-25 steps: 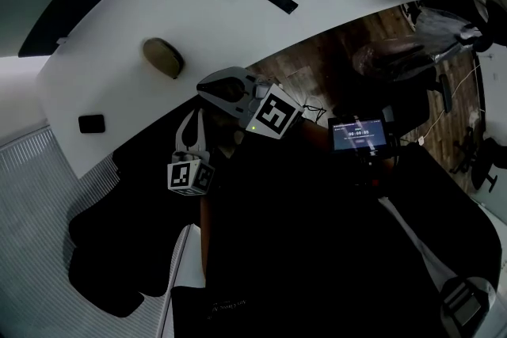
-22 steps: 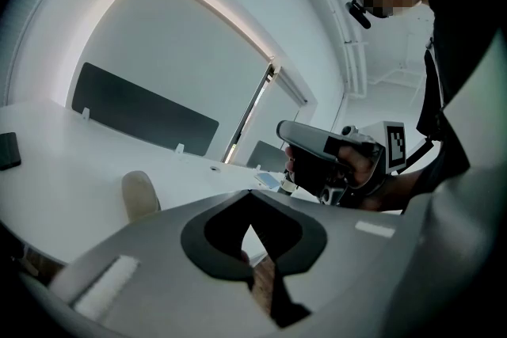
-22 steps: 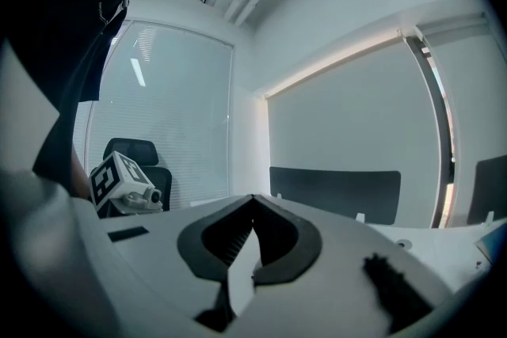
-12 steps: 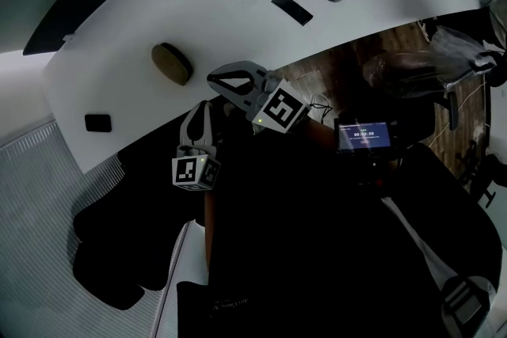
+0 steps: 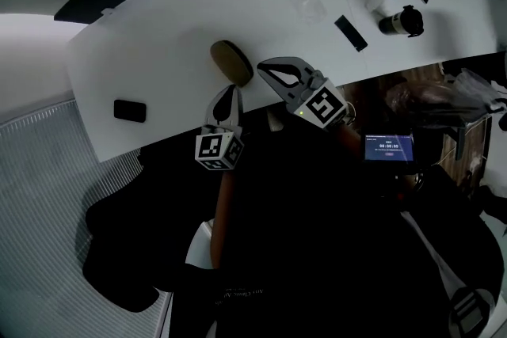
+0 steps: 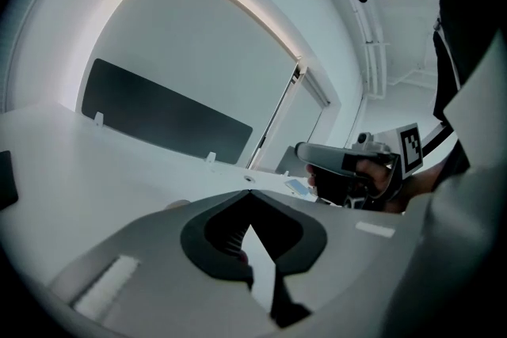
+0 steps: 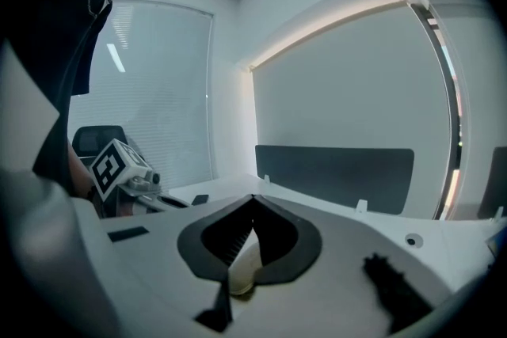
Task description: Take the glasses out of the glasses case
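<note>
Left hand-held gripper (image 5: 230, 91) neared slanting case (image 5: 231, 62).

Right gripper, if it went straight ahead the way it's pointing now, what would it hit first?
Most likely the tan glasses case on the white table: the shut right gripper points at it, and its own view shows the case just ahead. Height is unclear, so it might pass over it.

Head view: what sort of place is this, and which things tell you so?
Probably an office or meeting room: a long white desk, a dark divider panel along its far edge, and a travel mug.
</note>
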A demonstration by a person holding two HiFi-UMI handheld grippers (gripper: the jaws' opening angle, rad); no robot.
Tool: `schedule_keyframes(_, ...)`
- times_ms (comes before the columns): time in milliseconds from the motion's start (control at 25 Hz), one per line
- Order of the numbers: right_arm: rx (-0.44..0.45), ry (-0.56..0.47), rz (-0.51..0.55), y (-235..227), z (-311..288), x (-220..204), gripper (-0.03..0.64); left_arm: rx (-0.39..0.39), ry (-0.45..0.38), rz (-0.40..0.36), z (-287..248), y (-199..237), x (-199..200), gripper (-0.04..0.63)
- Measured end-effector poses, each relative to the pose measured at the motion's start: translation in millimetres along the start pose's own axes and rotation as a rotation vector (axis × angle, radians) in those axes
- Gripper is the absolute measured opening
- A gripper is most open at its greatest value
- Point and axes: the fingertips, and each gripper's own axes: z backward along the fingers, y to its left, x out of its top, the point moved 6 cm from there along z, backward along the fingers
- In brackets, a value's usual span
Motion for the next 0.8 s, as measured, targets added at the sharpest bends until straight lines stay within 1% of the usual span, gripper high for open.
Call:
schedule_keyframes(120,-0.039,0.043,-0.009,-3.4,-24.3,2.1,0.002,0.039,0.036,0.029,-3.4,42.9,5.0,0.005)
schedule_keyframes(200,-0.045,0.069,-0.009,-5.6,-32.3,1.3,0.002,0.062,0.066,0.063,-5.9,64.3,0.5,0.022)
schedule_keyframes(360,-0.052,0.099,-0.034,-22.9,-44.0,-4.8,0.002,0.128,0.156,0.123,-18.0,89.5,-11.6,0.056)
schedule_keyframes(480,-0.061,0.101,-0.051,-46.3,-49.1,-6.3,0.002,0.172,0.223,0.19,-37.2,93.7,-19.6,0.141)
schedule_keyframes(560,-0.049,0.098,-0.054,-56.1,-51.6,-6.4,0.002,0.2,0.269,0.211,-49.6,91.5,-24.0,0.212)
schedule_keyframes(680,-0.028,0.094,-0.074,-67.0,-53.7,-8.9,0.002,0.266,0.36,0.176,-71.7,87.2,-30.5,0.341)
schedule_keyframes(720,-0.022,0.092,-0.08,-70.6,-53.5,-10.2,0.002,0.297,0.395,0.156,-79.9,86.0,-33.2,0.404)
schedule_keyframes(800,-0.008,0.095,-0.087,-77.7,-51.5,-13.8,0.002,0.35,0.457,0.121,-94.2,83.1,-39.0,0.47)
